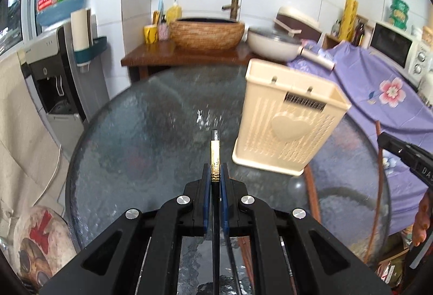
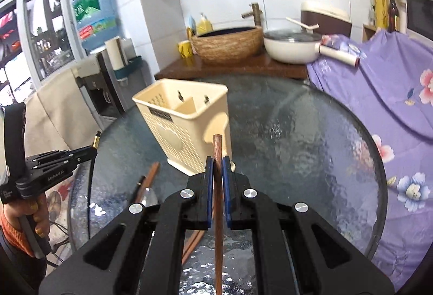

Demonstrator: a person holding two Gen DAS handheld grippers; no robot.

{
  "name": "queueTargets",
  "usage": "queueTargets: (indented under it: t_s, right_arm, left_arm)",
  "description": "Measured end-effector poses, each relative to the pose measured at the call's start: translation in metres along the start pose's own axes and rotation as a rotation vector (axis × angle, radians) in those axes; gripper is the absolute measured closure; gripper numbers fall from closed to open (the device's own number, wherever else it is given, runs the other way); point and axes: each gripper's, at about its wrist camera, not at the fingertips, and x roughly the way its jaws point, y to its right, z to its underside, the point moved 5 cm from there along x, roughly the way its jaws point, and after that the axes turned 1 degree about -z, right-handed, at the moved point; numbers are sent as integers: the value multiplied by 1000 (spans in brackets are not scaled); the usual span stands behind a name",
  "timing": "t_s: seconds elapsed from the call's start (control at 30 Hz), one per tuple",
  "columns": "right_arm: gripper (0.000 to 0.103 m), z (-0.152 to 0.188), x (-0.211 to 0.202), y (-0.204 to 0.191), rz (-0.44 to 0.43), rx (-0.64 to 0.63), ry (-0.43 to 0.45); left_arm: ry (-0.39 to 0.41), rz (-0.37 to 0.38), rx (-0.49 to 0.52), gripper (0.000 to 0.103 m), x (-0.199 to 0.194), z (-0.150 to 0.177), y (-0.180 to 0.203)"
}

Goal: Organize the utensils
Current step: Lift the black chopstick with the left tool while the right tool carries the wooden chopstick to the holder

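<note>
Chopsticks are being carried in both hands toward the cream utensil holder (image 1: pixel 289 124) standing on the round glass tabletop (image 1: pixel 151 116). The left gripper (image 1: pixel 215 173) is pinching a black chopstick with a gold band (image 1: pixel 215 156) between its blue-padded fingers (image 1: pixel 206 181), the butt end sticking out ahead of them. The right gripper (image 2: pixel 217 167) is pinching a brown wooden chopstick (image 2: pixel 217 148) the same way, its fingers (image 2: pixel 208 175) pressed tight on the shaft.

The holder is sitting ahead of both grippers, to the right in the left wrist view and just left of centre in the right wrist view, where its open top and an inner divider are showing. More brown chopsticks (image 2: pixel 151 175) and what looks like a clear spoon (image 2: pixel 148 196) are lying on the glass near the holder's foot, waiting their turn.

To drop these well, each stick is probably best brought over the open rim one at a time, so the two grippers are not crowding each other above the narrow mouth. Tilting the stick nearer upright before letting go should be keeping it from catching on the divider or tipping the light holder.
</note>
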Motion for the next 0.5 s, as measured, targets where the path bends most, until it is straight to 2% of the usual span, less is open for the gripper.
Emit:
queueTargets:
  t_s: [0.27, 0.5]
  right_arm:
    - [96, -16, -39, -12, -50, -42, 53]
    - [96, -25, -61, -23, -68, -87, 82]
  left_arm:
    - [82, 50, -13, 96, -35, -19, 4]
    - [128, 62, 9, 96, -52, -25, 14]
